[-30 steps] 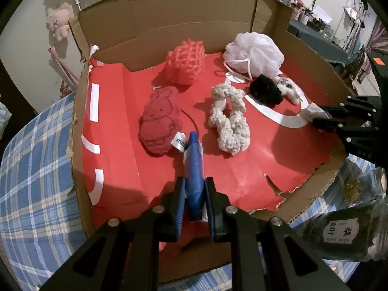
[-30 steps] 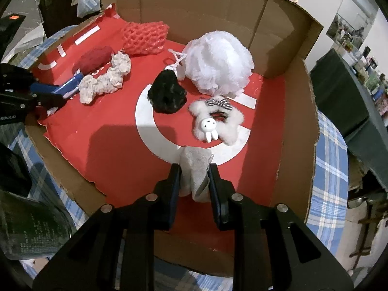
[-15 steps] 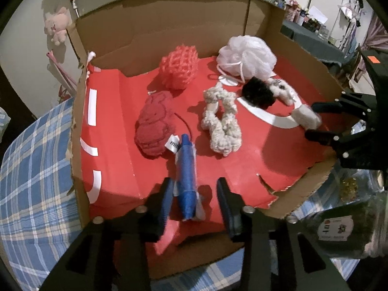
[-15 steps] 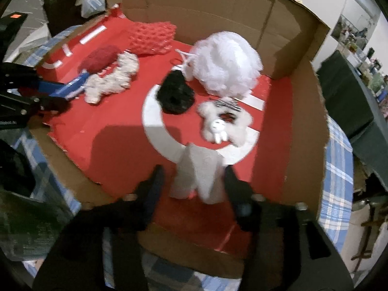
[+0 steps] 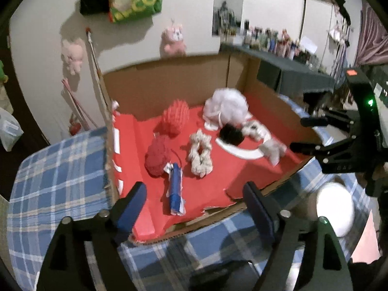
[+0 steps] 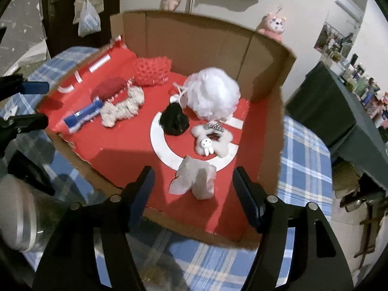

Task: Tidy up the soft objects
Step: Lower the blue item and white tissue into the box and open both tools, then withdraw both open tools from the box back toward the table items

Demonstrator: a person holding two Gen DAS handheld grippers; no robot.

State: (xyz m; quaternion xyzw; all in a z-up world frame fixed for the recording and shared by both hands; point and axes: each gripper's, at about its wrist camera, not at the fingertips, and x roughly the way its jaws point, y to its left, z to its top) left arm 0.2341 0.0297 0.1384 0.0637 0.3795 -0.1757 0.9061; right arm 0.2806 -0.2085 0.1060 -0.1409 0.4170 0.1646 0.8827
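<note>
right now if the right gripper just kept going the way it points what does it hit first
Most likely the crumpled grey cloth lying between the open right gripper fingers on the red box floor; depth is hard to judge.

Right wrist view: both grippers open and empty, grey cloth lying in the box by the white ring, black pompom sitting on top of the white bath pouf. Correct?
One thing is off. The black pompom is not on top of the white bath pouf; it sits on the red floor of the box beside the pouf, as the right wrist view shows. The rest holds: right gripper and left gripper open and empty, grey cloth by the white ring.
</note>
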